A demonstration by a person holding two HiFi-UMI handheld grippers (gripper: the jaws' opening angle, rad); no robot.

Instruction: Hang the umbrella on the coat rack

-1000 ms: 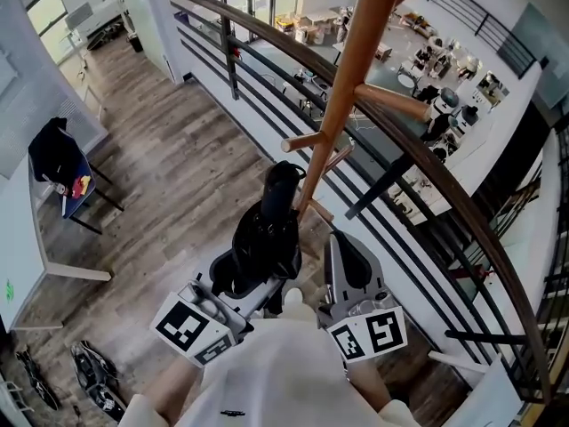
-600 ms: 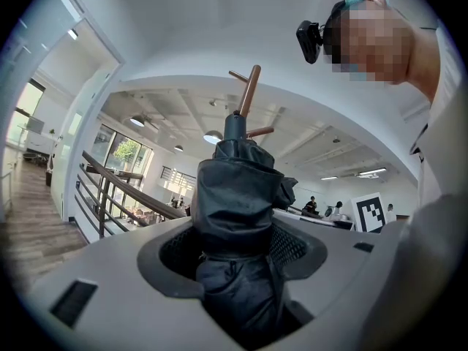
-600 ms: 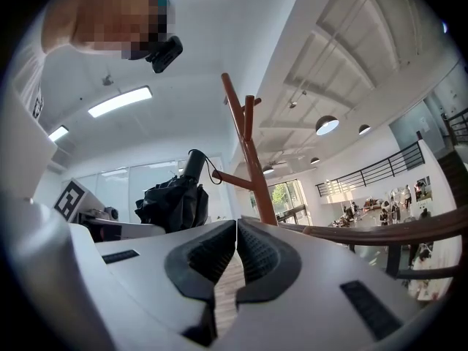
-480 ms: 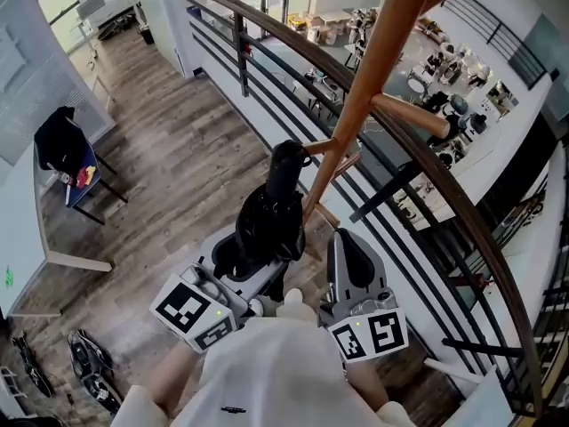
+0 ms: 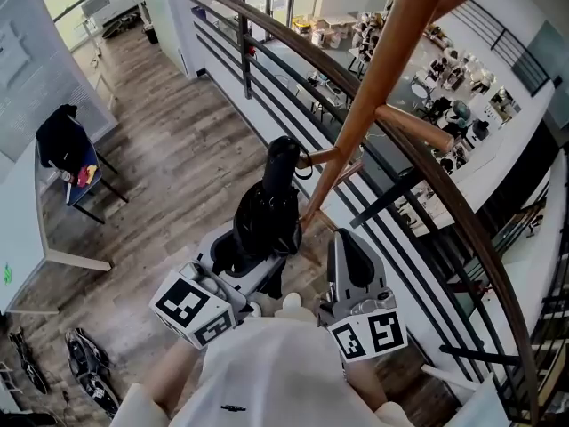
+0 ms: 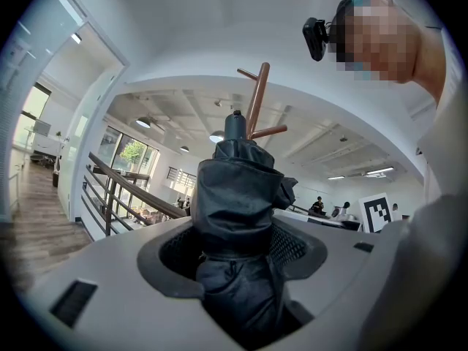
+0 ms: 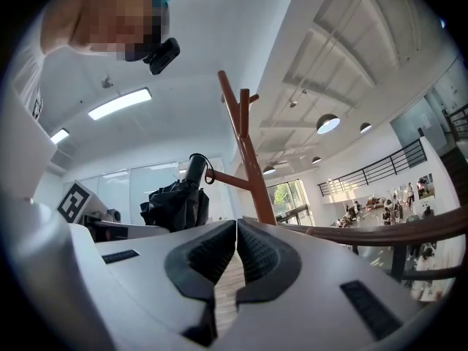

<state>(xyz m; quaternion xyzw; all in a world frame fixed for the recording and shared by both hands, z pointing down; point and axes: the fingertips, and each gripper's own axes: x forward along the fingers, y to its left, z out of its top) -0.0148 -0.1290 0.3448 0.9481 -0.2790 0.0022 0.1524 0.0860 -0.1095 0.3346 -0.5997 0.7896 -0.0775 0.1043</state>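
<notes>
Umbrella (image 5: 267,219) has edged up to coat rack peg (image 5: 322,157); left gripper (image 5: 238,258) clamps it, right gripper (image 5: 349,245) closed, empty; next I hook it on

The umbrella (image 5: 267,225) stands in the left gripper (image 5: 238,254), top by a peg (image 5: 322,158) of the coat rack (image 5: 373,87). The right gripper (image 5: 348,249) is beside it, the railing (image 5: 444,194) behind.

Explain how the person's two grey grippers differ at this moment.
The left gripper clamps the folded black umbrella, jaws spread wide; the right gripper holds nothing, jaws shut together. The left gripper's load sits up by the coat rack; the right gripper touches nothing. Both are grey with marker cubes.
</notes>
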